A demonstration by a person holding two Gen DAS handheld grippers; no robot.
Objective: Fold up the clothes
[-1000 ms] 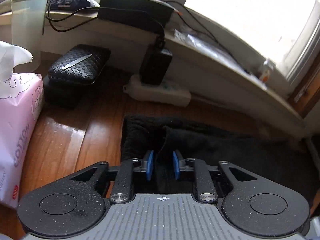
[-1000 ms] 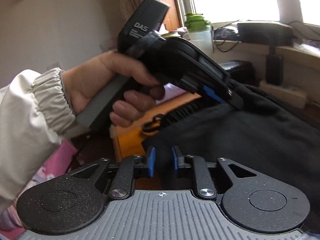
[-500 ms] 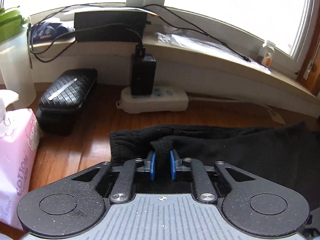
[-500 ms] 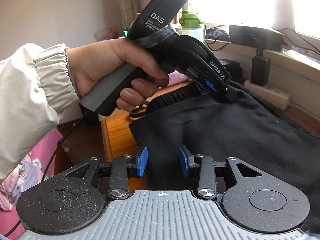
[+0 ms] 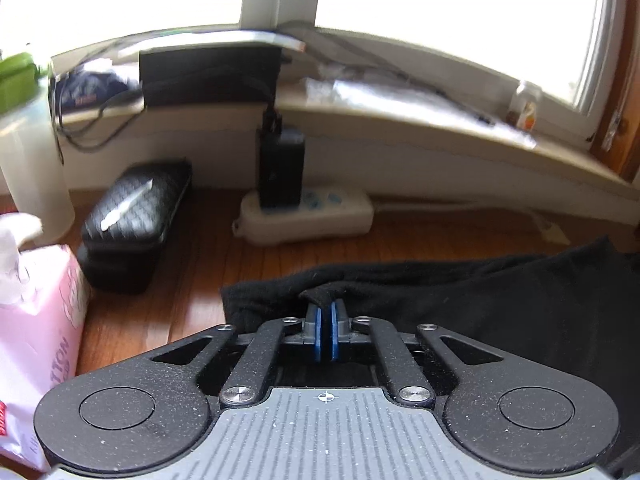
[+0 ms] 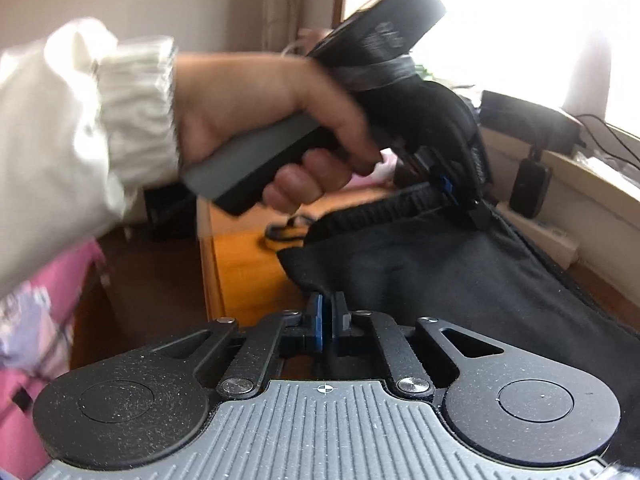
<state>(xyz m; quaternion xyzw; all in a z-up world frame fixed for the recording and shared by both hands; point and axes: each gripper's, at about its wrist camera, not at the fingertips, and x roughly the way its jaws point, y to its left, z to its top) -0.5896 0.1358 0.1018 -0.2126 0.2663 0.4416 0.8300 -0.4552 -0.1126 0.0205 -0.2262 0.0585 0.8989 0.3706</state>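
Note:
A black garment [image 5: 480, 292] lies spread over the wooden table [image 5: 192, 280], its ribbed waistband [image 6: 380, 208] at the left end. My left gripper [image 5: 325, 312] has its jaws closing tight, the blue pads pinching a raised fold of the waistband edge. In the right wrist view a hand [image 6: 280, 120] in a white sleeve holds that left gripper [image 6: 460, 200] on the waistband. My right gripper [image 6: 326, 308] is nearer the table's front, its jaws closing down on the garment's [image 6: 460, 280] near corner, with cloth between the pads.
At the table's left stand a pink tissue pack [image 5: 36, 320], a black quilted case [image 5: 136, 216] and a translucent bottle with a green lid [image 5: 24, 140]. A white power strip [image 5: 308, 216] with a black adapter lies under the cluttered windowsill [image 5: 440, 120]. The table's left edge [image 6: 208, 248] drops off.
Both pairs of jaws have closed on the black garment; the right pair first widened, then shut on the near corner. Both views have rolled, and the left hand has shifted.

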